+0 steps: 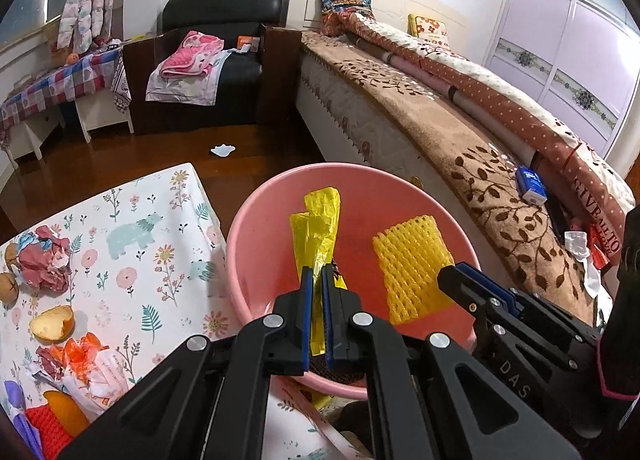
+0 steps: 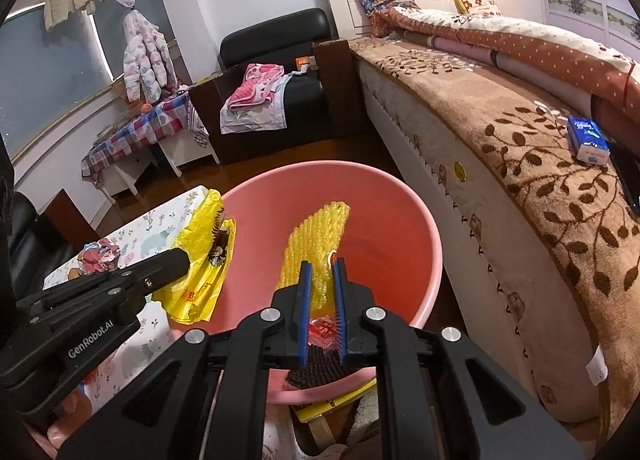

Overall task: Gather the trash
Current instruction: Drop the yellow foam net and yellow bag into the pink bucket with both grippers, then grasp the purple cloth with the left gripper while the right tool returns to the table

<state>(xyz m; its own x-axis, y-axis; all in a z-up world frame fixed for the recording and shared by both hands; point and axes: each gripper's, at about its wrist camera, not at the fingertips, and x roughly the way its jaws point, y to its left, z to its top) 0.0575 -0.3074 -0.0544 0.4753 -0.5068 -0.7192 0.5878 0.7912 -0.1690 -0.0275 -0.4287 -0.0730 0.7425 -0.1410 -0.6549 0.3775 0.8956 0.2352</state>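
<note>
Left gripper [image 1: 318, 274] clamps crumpled yellow plastic bag [image 1: 316, 228], right gripper [image 2: 322, 265] clamps yellow foam mesh sleeve [image 2: 316, 236]; both centre frame, directly above round pink plastic basin [image 1: 256, 220].

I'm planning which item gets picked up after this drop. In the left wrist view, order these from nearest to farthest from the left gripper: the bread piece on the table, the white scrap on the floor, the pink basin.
1. pink basin: directly under the left gripper.
2. bread piece: on the table, to the left.
3. white scrap: on the floor, beyond the table.
</note>
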